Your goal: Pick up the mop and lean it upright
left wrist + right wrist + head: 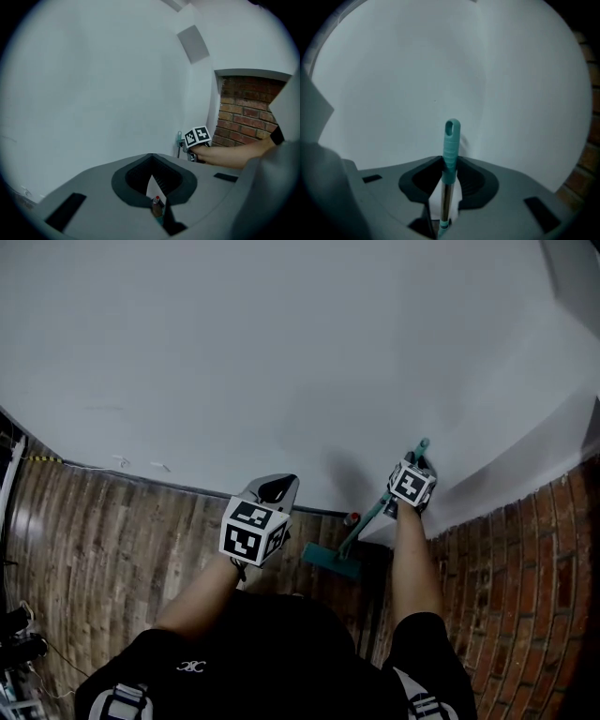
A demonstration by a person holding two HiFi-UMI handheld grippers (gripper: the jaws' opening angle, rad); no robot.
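The mop stands nearly upright in the corner, its teal handle (384, 507) slanting up to the white wall (281, 352). Its teal head (331, 561) rests on the wooden floor, with a red knob (352, 518) just above it. My right gripper (419, 459) is shut on the top of the handle. In the right gripper view the teal grip (451, 140) sticks up between the jaw tips, which press on both its sides. My left gripper (278, 486) hovers left of the mop, shut and empty. In the left gripper view its tips (151, 174) meet.
A red brick wall (525, 587) meets the white wall at the right. Wood-plank floor (103, 540) spreads to the left. Dark gear and a cable (19, 634) lie at the far left edge. My own body fills the bottom of the head view.
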